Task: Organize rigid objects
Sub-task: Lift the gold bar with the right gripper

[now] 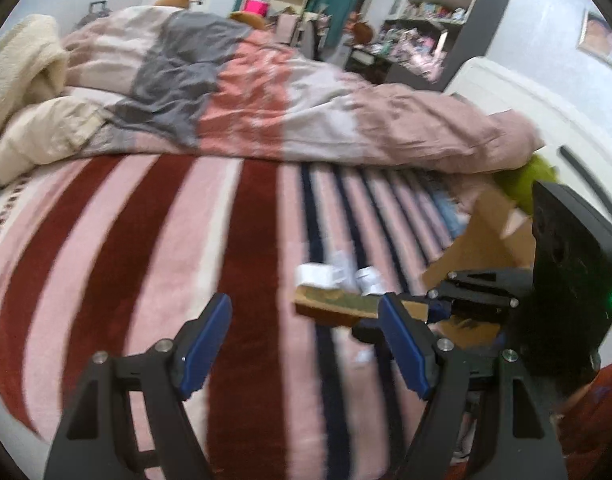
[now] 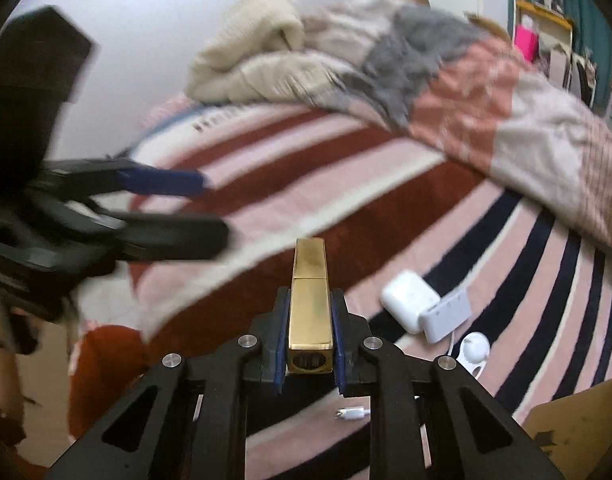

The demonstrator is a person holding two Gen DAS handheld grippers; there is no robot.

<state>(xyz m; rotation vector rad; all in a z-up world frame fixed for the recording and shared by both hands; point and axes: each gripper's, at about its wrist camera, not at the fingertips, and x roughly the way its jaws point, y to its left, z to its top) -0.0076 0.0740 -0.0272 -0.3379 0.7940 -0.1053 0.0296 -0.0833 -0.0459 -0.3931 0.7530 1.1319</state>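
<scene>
My right gripper (image 2: 310, 298) is shut on a gold rectangular tube (image 2: 309, 312), which sticks out forward past the pads above the striped bedspread (image 2: 386, 184). In the left wrist view the same gold tube (image 1: 334, 306) hangs in the right gripper (image 1: 426, 310), just beyond my left gripper (image 1: 306, 340). The left gripper stands open with nothing between its blue pads. It also shows at the left of the right wrist view as the left gripper (image 2: 210, 208), blurred. A white earbud case (image 2: 410, 300), a white hub (image 2: 446, 314) and a round white piece (image 2: 476, 348) lie on the bedspread.
A crumpled pink and grey duvet (image 1: 306, 120) and cream blankets (image 2: 258, 52) cover the far side of the bed. A cardboard box (image 1: 486, 240) stands at the right edge, with a green object (image 1: 534, 184) behind it. A small white connector (image 2: 352, 414) lies near me. Cluttered shelves (image 1: 438, 8) stand beyond.
</scene>
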